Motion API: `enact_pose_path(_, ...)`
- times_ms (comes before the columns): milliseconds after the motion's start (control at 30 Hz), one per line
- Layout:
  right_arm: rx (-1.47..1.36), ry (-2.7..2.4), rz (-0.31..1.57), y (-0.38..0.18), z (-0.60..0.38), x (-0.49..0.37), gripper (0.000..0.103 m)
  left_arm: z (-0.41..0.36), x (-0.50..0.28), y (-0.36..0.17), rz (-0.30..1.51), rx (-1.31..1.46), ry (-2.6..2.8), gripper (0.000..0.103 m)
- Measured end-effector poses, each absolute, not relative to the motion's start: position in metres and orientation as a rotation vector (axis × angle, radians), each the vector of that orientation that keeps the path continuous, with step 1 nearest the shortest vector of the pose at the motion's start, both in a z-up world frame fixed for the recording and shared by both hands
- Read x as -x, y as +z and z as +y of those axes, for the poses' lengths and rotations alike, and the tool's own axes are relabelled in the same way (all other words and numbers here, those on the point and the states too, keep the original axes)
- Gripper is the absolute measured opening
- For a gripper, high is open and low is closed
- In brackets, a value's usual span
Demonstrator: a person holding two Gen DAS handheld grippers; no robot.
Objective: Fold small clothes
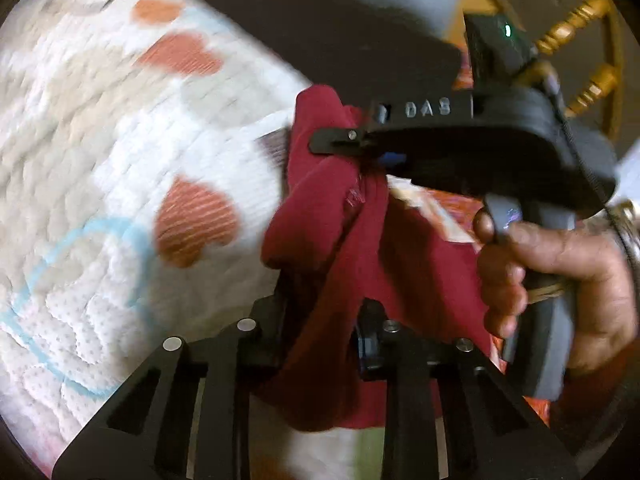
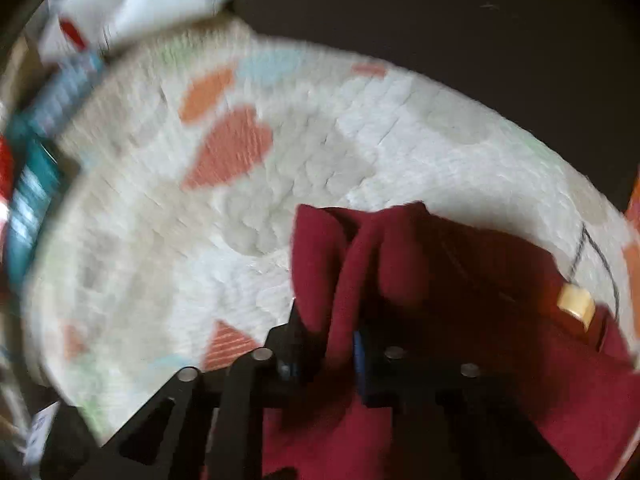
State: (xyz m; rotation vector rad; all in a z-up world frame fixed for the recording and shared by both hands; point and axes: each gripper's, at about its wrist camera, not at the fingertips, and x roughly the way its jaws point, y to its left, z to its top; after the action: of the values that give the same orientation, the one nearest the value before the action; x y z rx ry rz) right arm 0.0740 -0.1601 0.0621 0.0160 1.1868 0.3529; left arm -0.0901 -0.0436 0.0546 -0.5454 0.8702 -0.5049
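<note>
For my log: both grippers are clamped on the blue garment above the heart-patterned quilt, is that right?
Not quite: the garment is dark red, not blue, as the left wrist view shows. Both the left gripper and the right gripper do clamp it above the quilt.

Your home, prob. a bedroom: quilted heart-print blanket (image 1: 120,184), turned-wood chair (image 1: 588,52) beyond its far edge.

The black left gripper (image 1: 320,336) bore round silver screws; the right gripper (image 1: 340,144), at two o'clock, read "DAS".
</note>
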Motion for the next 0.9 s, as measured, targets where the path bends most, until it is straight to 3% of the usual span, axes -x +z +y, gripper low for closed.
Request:
enact_pose_path(233, -0.216, 0.373, 0.971, 0.144, -0.252, -0.025, 0.016, -0.123, 0.117, 0.133, 0.768, 0.349, -0.674, 0.023)
enact_pose_path(367, -0.266, 0.311, 0.902, 0.163, -0.316, 0.008, 0.015, -0.181, 0.124, 0.141, 0.776, 0.233, -0.767, 0.023)
enact_pose_path(633, -0.368, 0.094, 0.944, 0.102, -0.42, 0.058, 0.015, -0.269, 0.133, 0.092, 0.907, 0.038, -0.839, 0.023)
enact_pose_path(833, -0.495, 0.082, 0.959, 0.073, -0.445, 0.067, 0.015, -0.254, 0.148, 0.108, 0.953, -0.012, -0.86, 0.024)
enact_pose_path(900, -0.572, 0.107, 0.93, 0.079, -0.451, 0.075, 0.021, -0.24, 0.156, 0.117, 0.957, 0.006, -0.867, 0.025)
